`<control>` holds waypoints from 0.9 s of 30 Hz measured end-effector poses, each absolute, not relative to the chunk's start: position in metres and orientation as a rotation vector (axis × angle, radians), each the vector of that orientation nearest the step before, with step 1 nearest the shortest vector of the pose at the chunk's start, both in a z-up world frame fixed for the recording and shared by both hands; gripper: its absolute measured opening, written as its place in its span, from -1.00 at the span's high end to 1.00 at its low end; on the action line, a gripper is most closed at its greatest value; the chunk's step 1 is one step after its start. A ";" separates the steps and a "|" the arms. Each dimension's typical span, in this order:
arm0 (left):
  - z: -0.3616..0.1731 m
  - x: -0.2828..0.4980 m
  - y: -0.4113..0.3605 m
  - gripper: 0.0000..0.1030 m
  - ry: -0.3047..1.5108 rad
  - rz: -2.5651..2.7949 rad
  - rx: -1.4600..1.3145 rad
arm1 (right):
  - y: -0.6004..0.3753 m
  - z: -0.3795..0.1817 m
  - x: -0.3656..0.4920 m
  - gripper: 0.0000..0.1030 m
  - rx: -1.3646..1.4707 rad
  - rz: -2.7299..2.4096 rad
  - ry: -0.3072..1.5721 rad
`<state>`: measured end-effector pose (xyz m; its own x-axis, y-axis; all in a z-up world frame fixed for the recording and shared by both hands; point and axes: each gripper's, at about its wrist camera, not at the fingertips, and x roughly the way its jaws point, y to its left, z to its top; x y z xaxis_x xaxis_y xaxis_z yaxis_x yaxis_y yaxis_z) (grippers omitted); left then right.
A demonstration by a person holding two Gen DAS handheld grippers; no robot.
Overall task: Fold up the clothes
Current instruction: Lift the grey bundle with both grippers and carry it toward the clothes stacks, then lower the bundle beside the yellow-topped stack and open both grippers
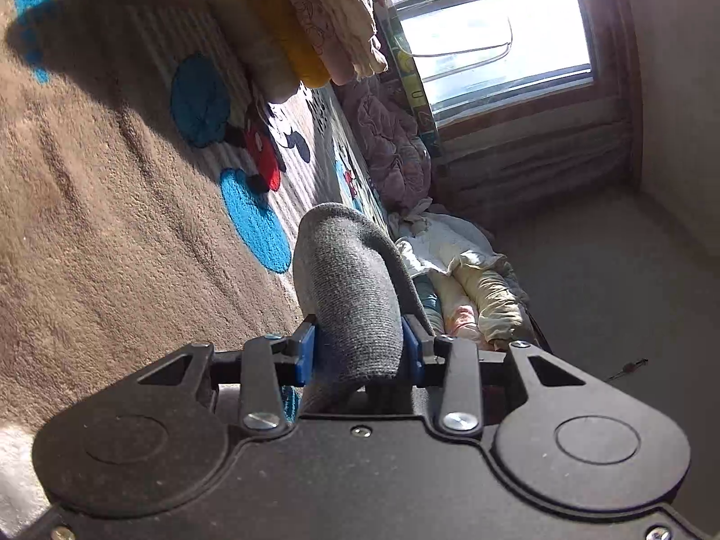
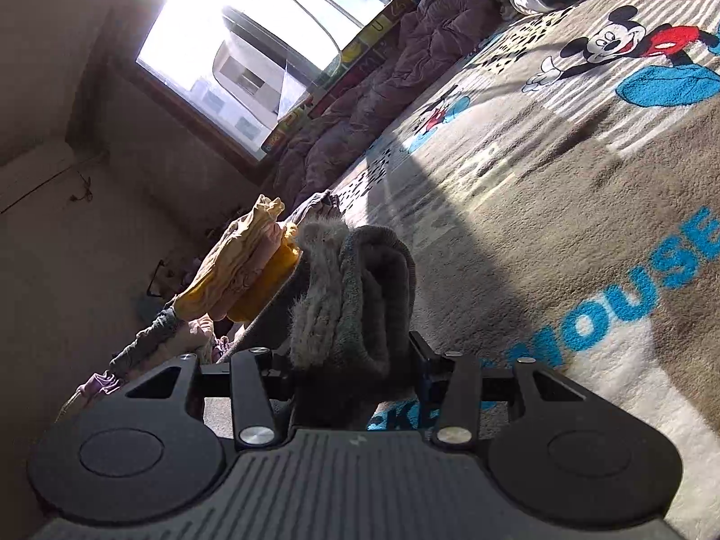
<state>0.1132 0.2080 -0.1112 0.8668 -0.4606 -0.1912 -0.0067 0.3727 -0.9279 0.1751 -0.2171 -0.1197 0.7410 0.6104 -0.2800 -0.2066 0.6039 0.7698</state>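
Observation:
A folded grey knit garment [image 1: 348,288] bulges up between the blue pads of my left gripper [image 1: 360,351], which is shut on it. In the right wrist view the same grey garment [image 2: 360,297], bunched in thick folds with a fuzzy lining, sits between the jaws of my right gripper [image 2: 355,355], which is shut on it too. Both views are rolled well to one side. A stack of folded clothes [image 1: 297,31] in cream, yellow and pale pink lies on the blanket beyond; in the right wrist view that stack [image 2: 243,270] is just left of the grey garment.
A brown cartoon-mouse blanket [image 1: 112,225] with blue patches covers the bed [image 2: 562,189]. A crumpled mauve quilt [image 1: 396,148] lies along the bright window [image 1: 495,36]. More loose clothes [image 1: 472,288] are piled at the bed's edge, and others [image 2: 148,351] lie beyond the stack.

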 end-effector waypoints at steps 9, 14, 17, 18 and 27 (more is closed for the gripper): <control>-0.114 0.135 0.303 0.29 0.314 -0.193 -1.230 | -0.101 -0.098 0.247 0.07 0.783 0.653 0.618; -0.119 0.153 0.346 0.29 0.283 -0.121 -1.232 | -0.041 -0.079 0.289 0.07 0.704 0.743 0.626; -0.117 0.169 0.360 0.29 0.224 -0.110 -1.230 | -0.016 -0.076 0.314 0.07 0.713 0.775 0.619; -0.117 0.175 0.365 0.28 0.202 -0.107 -1.230 | -0.010 -0.076 0.322 0.07 0.730 0.785 0.616; -0.132 0.232 0.378 -0.17 0.409 0.211 -1.089 | 0.049 -0.120 0.400 -0.15 0.638 0.559 0.740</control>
